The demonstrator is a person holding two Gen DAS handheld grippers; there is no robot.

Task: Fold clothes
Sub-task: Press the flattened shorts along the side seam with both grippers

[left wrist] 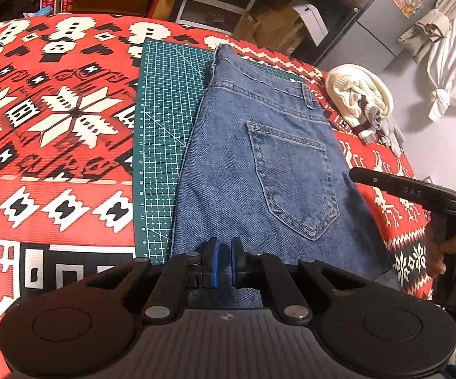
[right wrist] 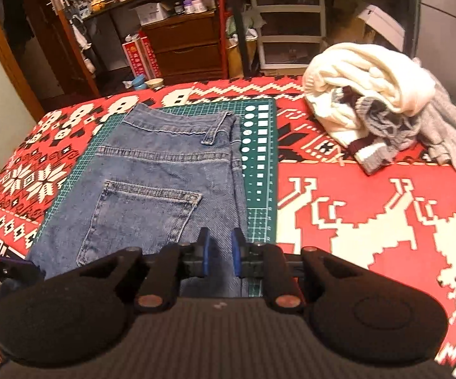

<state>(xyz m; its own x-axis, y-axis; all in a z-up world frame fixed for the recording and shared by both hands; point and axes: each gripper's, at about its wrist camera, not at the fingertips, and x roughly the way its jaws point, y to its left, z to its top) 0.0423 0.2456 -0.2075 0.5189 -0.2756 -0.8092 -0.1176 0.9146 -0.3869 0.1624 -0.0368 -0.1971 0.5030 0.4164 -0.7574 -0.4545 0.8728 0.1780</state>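
Patterned cover: red, white and black woven cloth (left wrist: 54, 145) spread over the surface, extending left of the left claw and right of the right claw.
Cutting mat: green gridded mat (left wrist: 161, 132) lying on the cover, ahead and left of the left claw; its right strip shows ahead of the right claw.
Jeans: blue denim jeans (left wrist: 259, 164), folded lengthwise, back pocket up, flat on the mat, waistband at the far end; directly ahead of both claws.
Left claw (left wrist: 225, 265): blue pads set to a narrow gap, nothing between them, over the near edge of the jeans.
Right claw (right wrist: 220, 257): narrow gap, holding nothing, above the jeans' right edge.
Clothes pile: cream knit sweater heaped with grey knitwear (right wrist: 382, 110), ahead and right of the right claw, well apart from the jeans.
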